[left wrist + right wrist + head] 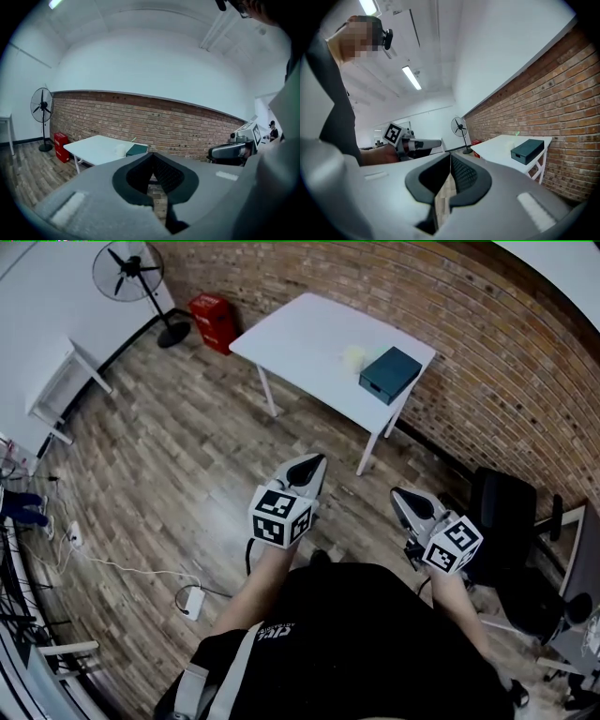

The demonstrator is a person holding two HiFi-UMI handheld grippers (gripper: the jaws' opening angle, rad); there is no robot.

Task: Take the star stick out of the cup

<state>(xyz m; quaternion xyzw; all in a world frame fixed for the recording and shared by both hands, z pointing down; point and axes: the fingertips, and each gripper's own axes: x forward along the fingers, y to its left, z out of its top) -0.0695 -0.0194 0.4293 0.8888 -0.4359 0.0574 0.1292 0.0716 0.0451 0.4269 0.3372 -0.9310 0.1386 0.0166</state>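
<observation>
Left tool (pixel 315 463) and right tool (pixel 397 494) were clenched empty, far from the counter (pixel 300 334); the stick (pixel 517 133) in the cup (pixel 353 357) looked light and thin, best pinched by its shaft.

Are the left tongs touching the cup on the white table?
Apart. The head view shows the left tongs close to the person's body, with wooden floor between them and the table where the cup stands.
</observation>
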